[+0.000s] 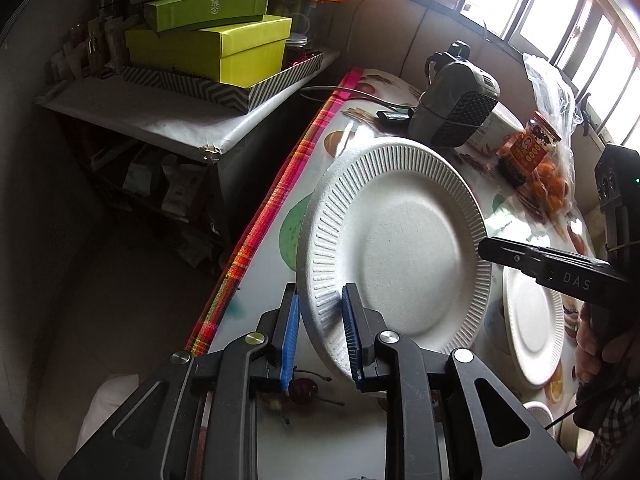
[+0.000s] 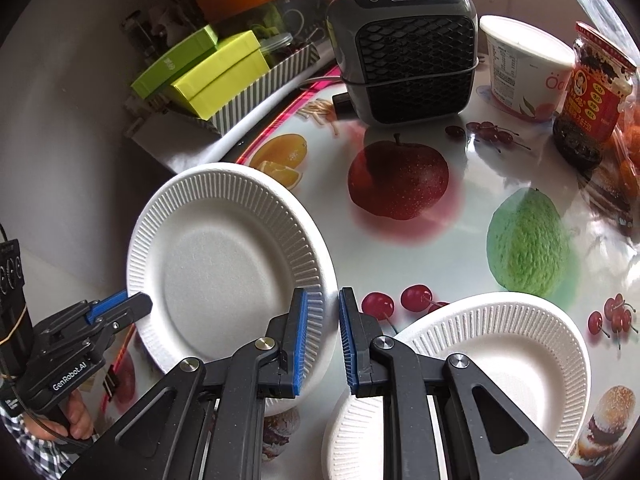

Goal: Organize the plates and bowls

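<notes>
From the left wrist, the left gripper (image 1: 320, 336) pinches the ribbed rim of a white paper plate (image 1: 394, 246), its blue pads on either side, the plate tilted up off the fruit-print table (image 1: 256, 312). A second plate (image 1: 534, 332) lies flat to the right, beneath the right gripper (image 1: 492, 249), whose dark fingers reach in from the side. A small grey heater (image 1: 456, 104) and a chilli jar (image 1: 524, 148) stand behind. From the right wrist, the right gripper (image 2: 323, 340) has its jaws drawn nearly together with nothing between them, poised between the tilted plate (image 2: 224, 272) and the second plate (image 2: 516, 360). The left gripper (image 2: 134, 302) clamps the tilted plate's left rim.
</notes>
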### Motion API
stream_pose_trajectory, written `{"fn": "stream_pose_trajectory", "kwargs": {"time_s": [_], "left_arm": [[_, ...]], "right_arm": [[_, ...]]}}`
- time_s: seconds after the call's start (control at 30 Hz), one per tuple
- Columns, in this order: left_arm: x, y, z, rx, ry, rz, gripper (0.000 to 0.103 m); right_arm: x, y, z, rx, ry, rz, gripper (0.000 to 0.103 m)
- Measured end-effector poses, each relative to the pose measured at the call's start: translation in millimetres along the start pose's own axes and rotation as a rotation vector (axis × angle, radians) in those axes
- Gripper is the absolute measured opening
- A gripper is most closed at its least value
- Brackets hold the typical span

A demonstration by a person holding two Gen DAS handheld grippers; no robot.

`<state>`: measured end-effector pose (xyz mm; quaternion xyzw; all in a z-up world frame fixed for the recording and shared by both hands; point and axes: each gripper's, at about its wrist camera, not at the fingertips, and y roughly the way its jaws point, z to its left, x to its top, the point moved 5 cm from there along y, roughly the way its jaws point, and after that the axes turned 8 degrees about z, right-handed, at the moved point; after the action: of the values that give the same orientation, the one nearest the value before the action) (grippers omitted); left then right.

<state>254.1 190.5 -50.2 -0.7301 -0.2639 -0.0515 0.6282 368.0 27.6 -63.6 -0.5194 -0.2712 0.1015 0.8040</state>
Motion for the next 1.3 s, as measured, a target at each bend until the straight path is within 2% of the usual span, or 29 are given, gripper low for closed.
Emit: {"fn": "stream_pose_trajectory", "kwargs": {"time_s": [0.67,1.3], "left_arm": [[-25,-35,-19,-0.056,0.038,-0.005,0.022],[-58,-51,-54,-0.087,0.121,0.008,0.022]], "right_arm": [[-36,-47,6,-0.034,0.036,-0.024,0.016],[-98,-84,-1,-0.082,0.087,-0.033,0.016]]}}
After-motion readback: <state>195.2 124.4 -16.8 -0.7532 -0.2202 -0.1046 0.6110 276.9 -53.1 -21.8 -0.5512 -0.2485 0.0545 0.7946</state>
